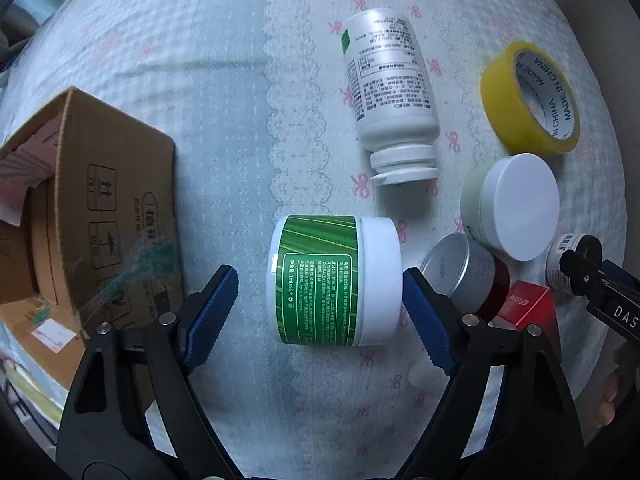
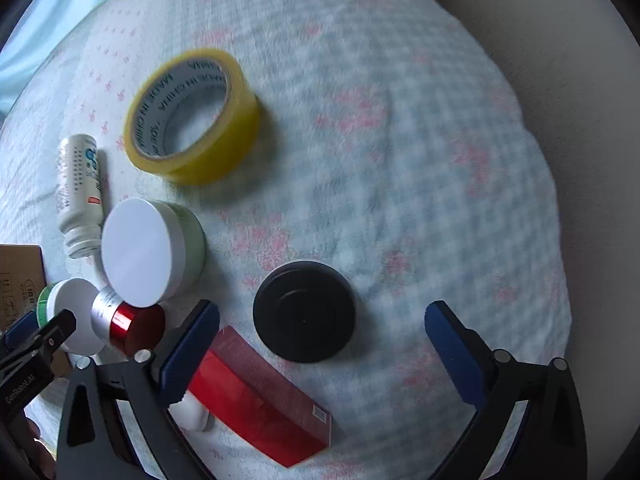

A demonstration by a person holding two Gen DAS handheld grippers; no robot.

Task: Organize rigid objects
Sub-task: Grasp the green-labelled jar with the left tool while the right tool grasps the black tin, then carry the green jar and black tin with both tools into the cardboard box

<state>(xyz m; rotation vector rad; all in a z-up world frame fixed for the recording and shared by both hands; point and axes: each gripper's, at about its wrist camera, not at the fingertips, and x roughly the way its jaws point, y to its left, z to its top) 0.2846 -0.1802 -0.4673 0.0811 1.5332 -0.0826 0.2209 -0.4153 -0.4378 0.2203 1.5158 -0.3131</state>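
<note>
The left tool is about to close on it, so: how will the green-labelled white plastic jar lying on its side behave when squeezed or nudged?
The green-labelled white plastic jar lies on its round side, so it may roll if nudged. Its glossy label could slip between the left tool's pads. It looks rigid, so it probably won't deform.

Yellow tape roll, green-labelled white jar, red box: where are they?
Yellow tape roll (image 2: 224, 152), right wrist view, outer yellow band.
Green-labelled white jar (image 1: 316, 280), left wrist view, green label.
Red box (image 2: 256, 396), right wrist view, top face.
</note>
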